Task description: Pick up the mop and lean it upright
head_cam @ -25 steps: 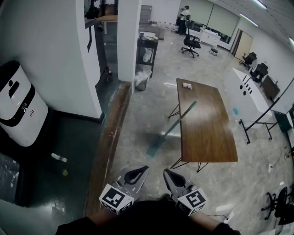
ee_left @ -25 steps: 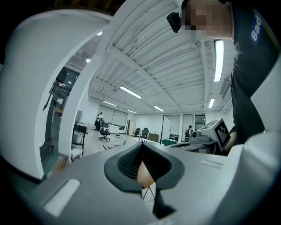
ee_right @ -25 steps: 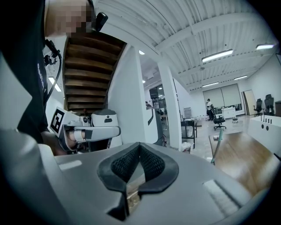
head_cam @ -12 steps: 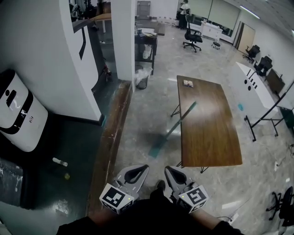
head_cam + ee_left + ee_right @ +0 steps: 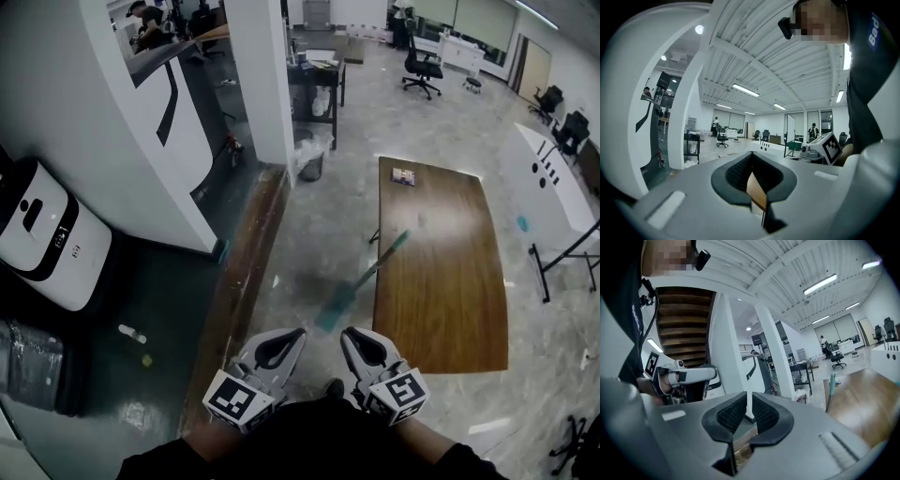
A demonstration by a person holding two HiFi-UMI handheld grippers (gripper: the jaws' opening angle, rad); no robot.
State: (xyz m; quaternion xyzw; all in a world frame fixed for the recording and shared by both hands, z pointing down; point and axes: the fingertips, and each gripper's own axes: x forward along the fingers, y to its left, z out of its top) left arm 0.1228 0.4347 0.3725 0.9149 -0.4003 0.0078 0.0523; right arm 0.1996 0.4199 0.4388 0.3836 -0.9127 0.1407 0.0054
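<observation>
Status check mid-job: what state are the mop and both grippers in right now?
mop: not held, tilted against the table edge, head on the floor.
left gripper: shut, empty.
right gripper: jaws have just been opening, narrow gap, nothing between them.

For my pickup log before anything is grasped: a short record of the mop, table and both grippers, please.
mop: handle leans on table edge, head on floor
table: brown wood, right of the mop in head view
left gripper: shut, empty, short of the mop
right gripper: jaws just been opening, narrow gap, nothing between them
</observation>
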